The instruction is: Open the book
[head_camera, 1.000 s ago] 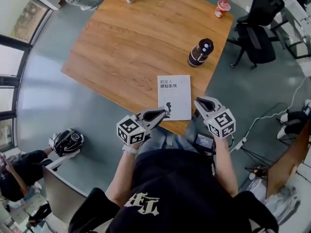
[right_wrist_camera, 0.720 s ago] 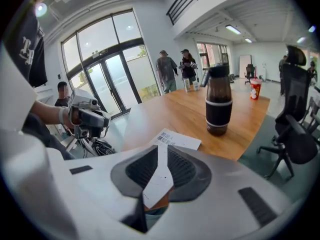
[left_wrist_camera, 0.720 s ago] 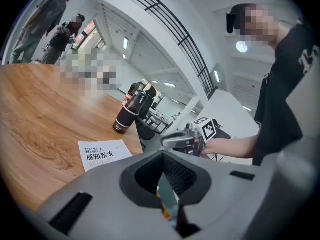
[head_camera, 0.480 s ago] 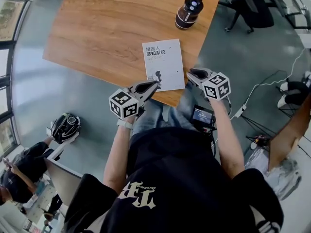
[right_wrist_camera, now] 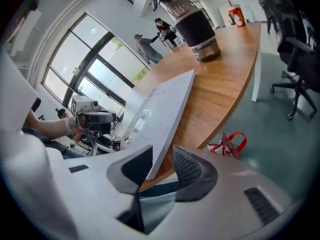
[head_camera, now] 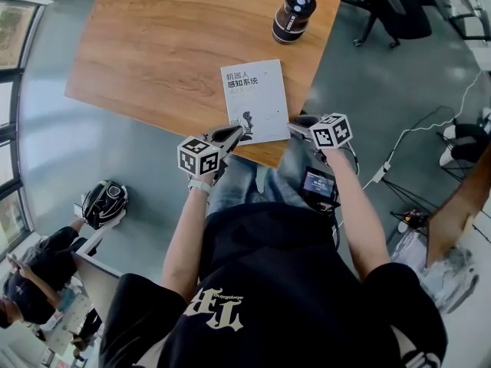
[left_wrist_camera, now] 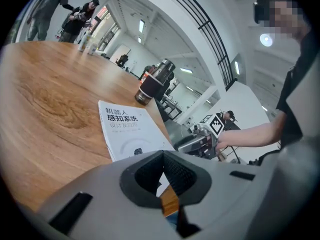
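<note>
A white book lies closed on the wooden table, close to its near edge. My right gripper is at the book's near right corner. In the right gripper view its jaws are opening and the book's corner stands between them, with a gap on the right-hand pad's side. My left gripper hovers at the book's near left corner with its jaws shut and nothing in them. The left gripper view shows the book just beyond its tips.
A dark tumbler stands on the table beyond the book. A black office chair is at the table's right. A person and a helmet-like object are on the floor at the left. A red item lies on the floor.
Both grippers have come down to the table's near edge. The right gripper has rolled and spread its jaws round the book's near right corner.
</note>
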Demonstrator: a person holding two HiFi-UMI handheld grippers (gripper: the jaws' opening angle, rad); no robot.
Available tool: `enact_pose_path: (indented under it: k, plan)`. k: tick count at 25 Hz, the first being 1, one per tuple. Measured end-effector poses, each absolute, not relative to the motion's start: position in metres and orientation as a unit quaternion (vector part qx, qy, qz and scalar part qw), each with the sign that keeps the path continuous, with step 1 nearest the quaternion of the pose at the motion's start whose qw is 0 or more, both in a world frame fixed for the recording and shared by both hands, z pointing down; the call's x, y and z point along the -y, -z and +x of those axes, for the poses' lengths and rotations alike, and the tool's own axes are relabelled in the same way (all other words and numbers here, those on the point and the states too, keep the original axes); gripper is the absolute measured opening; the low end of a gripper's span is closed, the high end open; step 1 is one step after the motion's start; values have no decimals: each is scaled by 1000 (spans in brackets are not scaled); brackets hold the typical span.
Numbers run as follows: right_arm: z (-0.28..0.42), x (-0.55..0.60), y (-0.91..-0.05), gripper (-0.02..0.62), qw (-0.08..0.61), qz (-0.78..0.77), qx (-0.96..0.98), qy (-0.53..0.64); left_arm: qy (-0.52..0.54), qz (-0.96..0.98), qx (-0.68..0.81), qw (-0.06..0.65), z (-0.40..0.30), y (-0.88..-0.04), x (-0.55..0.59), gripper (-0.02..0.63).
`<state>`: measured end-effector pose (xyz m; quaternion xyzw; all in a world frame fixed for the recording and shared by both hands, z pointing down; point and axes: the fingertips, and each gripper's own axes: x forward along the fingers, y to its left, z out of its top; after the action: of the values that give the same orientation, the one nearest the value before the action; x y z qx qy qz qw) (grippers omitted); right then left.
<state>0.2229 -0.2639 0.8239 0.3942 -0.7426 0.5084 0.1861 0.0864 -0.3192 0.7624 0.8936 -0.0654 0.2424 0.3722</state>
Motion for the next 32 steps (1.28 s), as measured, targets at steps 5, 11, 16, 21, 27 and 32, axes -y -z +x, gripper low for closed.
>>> enact_pose_path:
  k: [5, 11, 16, 21, 27, 32]
  plan:
    - [216, 267, -828, 97, 154, 383, 739, -532, -276, 880, 72, 380, 81, -788, 314, 6]
    - [211, 271, -829, 97, 149, 379, 738, -538, -299, 864, 80, 396, 78, -807, 312, 6]
    - [210, 273, -829, 97, 157, 376, 738, -538, -302, 861, 82, 401, 81, -812, 310, 6]
    - [215, 269, -822, 83, 142, 379, 735, -544, -312, 855, 81, 406, 83, -821, 304, 6]
    - [219, 270, -811, 62, 99, 387, 729, -556, -311, 857, 69, 406, 92, -824, 304, 6]
    - [218, 271, -805, 40, 90, 385, 729, -558, -317, 852, 62, 411, 95, -823, 303, 6]
